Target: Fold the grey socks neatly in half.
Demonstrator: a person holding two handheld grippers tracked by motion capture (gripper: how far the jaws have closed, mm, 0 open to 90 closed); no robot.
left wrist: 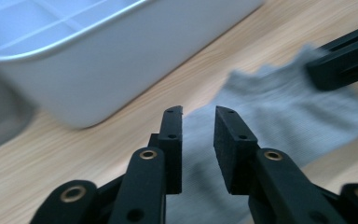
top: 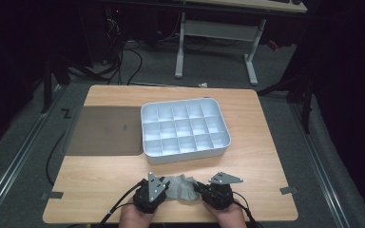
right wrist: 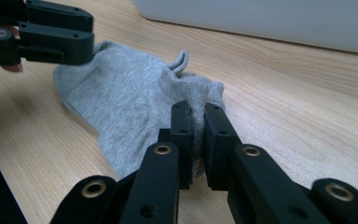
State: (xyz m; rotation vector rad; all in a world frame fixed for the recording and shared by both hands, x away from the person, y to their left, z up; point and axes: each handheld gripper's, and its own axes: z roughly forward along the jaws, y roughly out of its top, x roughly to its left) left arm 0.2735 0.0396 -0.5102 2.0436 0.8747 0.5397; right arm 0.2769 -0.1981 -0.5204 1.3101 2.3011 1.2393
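Gripping grey sock (top: 183, 186) at table's near edge, before white divided tray (top: 185, 129). Left gripper (left wrist: 198, 116): jaws parted, released, sock beneath. Right gripper (right wrist: 197, 112): clenched on pinched sock edge. Best kept pinched firmly, lifted slowly, clear of tray wall.

Your left gripper (top: 164, 190) and right gripper (top: 200, 188) sit at the table's (top: 261, 152) near edge, the sock (top: 183, 186) lying on the table between them. The compartment tray (top: 185, 129) stands behind the sock, mid-table. The flat mat (top: 105, 129) lies left of the tray, touching it.
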